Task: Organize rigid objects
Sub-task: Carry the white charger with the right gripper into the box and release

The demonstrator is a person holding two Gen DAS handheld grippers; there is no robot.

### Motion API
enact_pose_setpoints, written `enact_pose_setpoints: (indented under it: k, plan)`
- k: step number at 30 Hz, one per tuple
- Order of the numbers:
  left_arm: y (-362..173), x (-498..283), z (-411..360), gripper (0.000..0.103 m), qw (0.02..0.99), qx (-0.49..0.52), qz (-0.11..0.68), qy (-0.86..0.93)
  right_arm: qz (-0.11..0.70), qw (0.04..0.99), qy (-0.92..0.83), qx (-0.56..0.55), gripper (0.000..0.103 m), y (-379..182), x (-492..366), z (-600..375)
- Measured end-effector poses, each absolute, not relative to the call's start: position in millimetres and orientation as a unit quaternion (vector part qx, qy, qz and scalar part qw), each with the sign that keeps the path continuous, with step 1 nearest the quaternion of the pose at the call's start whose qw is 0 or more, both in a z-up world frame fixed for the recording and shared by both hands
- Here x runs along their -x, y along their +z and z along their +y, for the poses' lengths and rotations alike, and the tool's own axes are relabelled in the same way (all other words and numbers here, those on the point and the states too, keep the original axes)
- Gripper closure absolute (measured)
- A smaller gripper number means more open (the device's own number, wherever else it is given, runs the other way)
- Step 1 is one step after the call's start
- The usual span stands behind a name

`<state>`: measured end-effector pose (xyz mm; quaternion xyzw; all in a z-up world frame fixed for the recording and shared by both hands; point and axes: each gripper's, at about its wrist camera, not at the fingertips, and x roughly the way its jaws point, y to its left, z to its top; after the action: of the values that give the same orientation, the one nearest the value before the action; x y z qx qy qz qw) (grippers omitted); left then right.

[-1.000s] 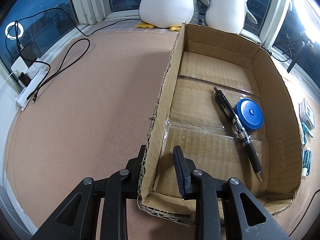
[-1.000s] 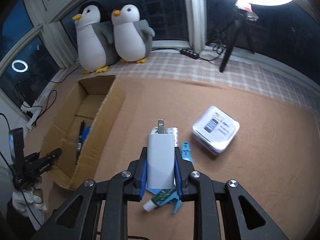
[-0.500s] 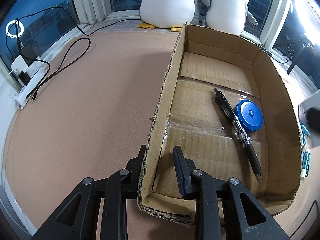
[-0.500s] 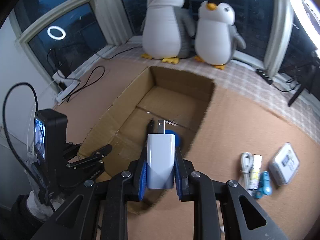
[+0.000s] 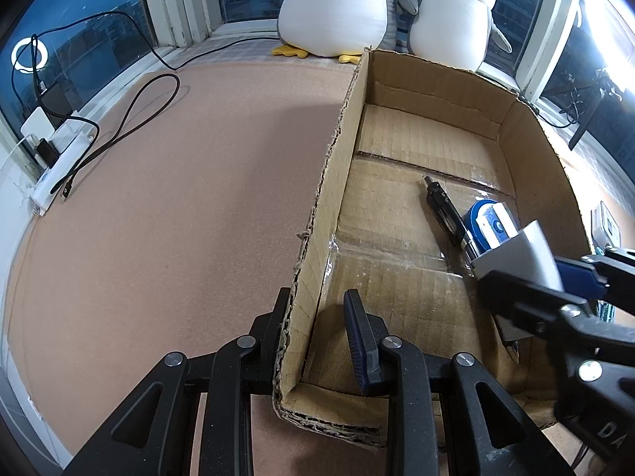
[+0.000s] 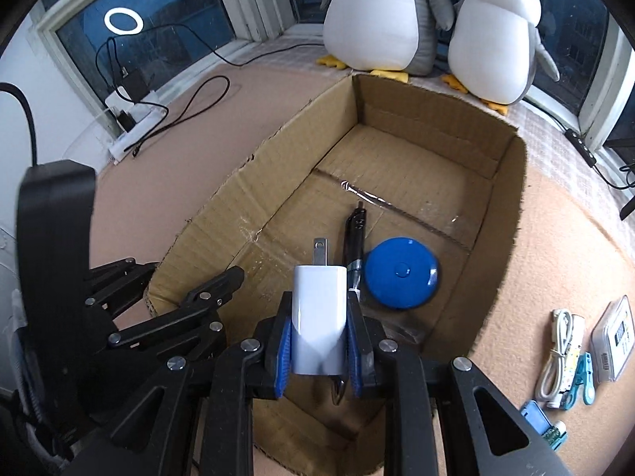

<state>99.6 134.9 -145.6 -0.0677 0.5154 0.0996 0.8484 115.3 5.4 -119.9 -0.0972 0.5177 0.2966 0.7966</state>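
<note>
R gripper (image 6: pixel 317 341) clenched on charger (image 6: pixel 317 317) over box (image 6: pixel 504 206); L gripper (image 5: pixel 317 325) fingers straddle box wall, not clamped.

Both pictures are rather dim and bluish, because the windows (image 6: pixel 166 31) are dark and the main light is a strong white glare at the upper right corner of the left view. A ring light reflection (image 6: pixel 123 20) shines in the glass. The fisheye lens bends the edges and darkens the corners, and the box (image 5: pixel 528 146) throws soft shadows inside.
</note>
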Motion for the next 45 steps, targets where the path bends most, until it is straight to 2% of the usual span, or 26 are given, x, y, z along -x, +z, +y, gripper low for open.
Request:
enact_pose_setpoints:
  k: [13, 15, 17, 34, 45]
  plan:
    - [-146, -100, 134, 0.075, 0.849, 0.067, 0.514, 0.1, 0.518, 0.797, 0.293, 0.097, 0.079, -122, -118, 9]
    - [-146, -100, 134, 0.075, 0.849, 0.067, 0.514, 0.1, 0.516, 0.8, 0.291, 0.095, 0.064, -120, -118, 7]
    - [-146, -100, 133, 0.075, 0.849, 0.067, 0.514, 0.1, 0.513, 0.802, 0.291, 0.091, 0.061, -117, -118, 3]
    - [-146, -100, 134, 0.075, 0.849, 0.064, 0.515, 0.1, 0.481, 0.84, 0.251, -0.001, 0.061, -70, -115, -104]
    - [-146, -100, 135, 0.075, 0.849, 0.061, 0.515, 0.1, 0.508, 0.838, 0.194, -0.04, 0.061, -91, -129, -195]
